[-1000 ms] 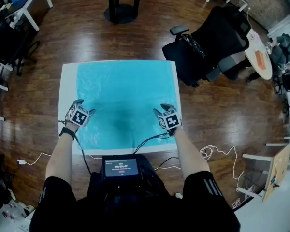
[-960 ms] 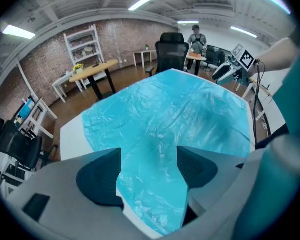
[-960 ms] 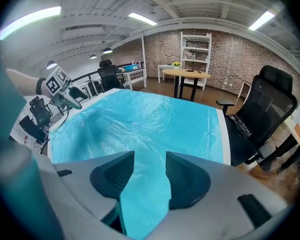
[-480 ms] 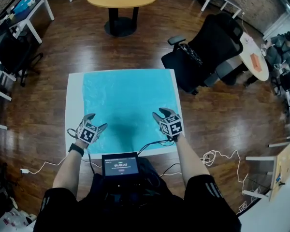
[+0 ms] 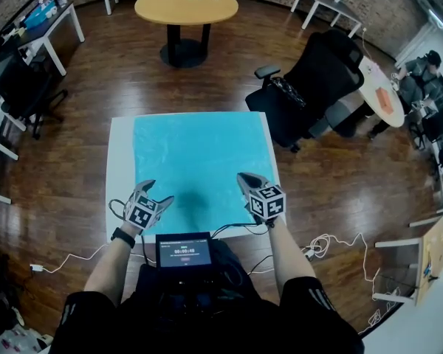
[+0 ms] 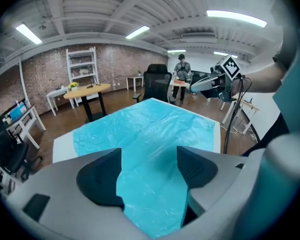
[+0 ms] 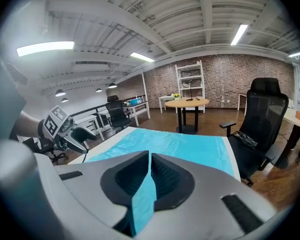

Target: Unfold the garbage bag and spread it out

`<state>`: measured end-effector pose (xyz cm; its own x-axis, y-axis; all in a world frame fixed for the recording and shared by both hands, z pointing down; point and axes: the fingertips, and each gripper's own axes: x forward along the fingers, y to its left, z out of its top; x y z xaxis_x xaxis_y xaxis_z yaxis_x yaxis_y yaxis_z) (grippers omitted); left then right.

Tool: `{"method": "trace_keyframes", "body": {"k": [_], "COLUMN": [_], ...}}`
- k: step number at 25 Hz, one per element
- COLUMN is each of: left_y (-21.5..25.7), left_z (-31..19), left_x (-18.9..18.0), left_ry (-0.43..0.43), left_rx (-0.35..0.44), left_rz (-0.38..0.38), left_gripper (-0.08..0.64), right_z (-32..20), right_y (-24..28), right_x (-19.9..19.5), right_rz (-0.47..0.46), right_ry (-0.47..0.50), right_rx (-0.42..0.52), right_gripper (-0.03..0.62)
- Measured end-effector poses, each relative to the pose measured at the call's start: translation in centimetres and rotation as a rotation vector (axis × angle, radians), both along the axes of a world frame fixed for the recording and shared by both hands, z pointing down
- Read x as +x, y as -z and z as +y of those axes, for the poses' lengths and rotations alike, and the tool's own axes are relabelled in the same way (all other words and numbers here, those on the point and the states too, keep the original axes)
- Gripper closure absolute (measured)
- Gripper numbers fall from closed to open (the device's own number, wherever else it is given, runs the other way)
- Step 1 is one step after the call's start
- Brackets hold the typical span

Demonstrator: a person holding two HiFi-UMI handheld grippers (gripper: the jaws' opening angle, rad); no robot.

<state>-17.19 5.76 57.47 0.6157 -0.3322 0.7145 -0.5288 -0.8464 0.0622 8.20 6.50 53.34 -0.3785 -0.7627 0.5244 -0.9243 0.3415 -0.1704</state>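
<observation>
The turquoise garbage bag lies flat and spread over the white table, covering most of it. My left gripper hovers above the bag's near left corner with its jaws open; the bag shows through the wide gap in the left gripper view. My right gripper hangs over the near right part of the bag. Its jaws have just been closing and now stand shut, with only a blue slit of the bag below showing between them. Neither gripper holds anything.
A black office chair stands close to the table's far right corner. A round wooden table is beyond the far edge. A screen device sits at my chest, cables trail on the wooden floor, and a person stands far right.
Both grippers have risen off the bag and drawn back toward me. The right gripper's jaws have closed. The bag stays flat on the table.
</observation>
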Motion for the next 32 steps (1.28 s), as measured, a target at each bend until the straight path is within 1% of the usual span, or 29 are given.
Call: {"method": "trace_keyframes", "body": {"k": [3, 8, 10, 14, 19, 22, 24, 28, 32], "left_y": [0.4, 1.0, 1.2, 1.1, 2.0, 3.7, 4.4, 4.9, 4.4], "left_z": [1.0, 2.7, 3.6, 3.9, 6.4, 8.2, 8.9, 10.1, 10.7], "left_x": [0.1, 1.2, 1.6, 2.1, 3.9, 5.5, 6.1, 7.0, 7.2], "left_ry": [-0.003, -0.014, -0.012, 0.008, 0.046, 0.063, 0.076, 0.101, 0.13], "left_rx": [-0.003, -0.004, -0.01, 0.018, 0.002, -0.019, -0.017, -0.001, -0.002], "left_rz": [0.021, 0.052, 0.067, 0.071, 0.1, 0.136, 0.158, 0.171, 0.189], "left_gripper": [0.204, 0.204, 0.204, 0.204, 0.204, 0.204, 0.204, 0.204, 0.206], "right_z": [0.9, 1.9, 2.4, 3.5, 5.8, 7.2, 7.9, 9.3, 10.3], "right_y": [0.8, 2.1, 2.4, 3.6, 4.5, 4.4, 4.2, 3.7, 3.5], "right_x": [-0.9, -1.3, -1.6, -1.7, -1.9, -1.9, -1.9, -1.9, -2.0], "right_rz": [-0.006, -0.04, -0.055, -0.086, -0.137, -0.135, -0.123, -0.12, -0.123], "right_ry": [-0.005, -0.025, -0.018, 0.011, 0.054, 0.091, 0.117, 0.156, 0.19], "right_rx": [0.022, 0.048, 0.054, 0.088, 0.102, 0.089, 0.078, 0.068, 0.067], "right_gripper": [0.559, 0.565, 0.565, 0.566, 0.568, 0.568, 0.569, 0.569, 0.569]}}
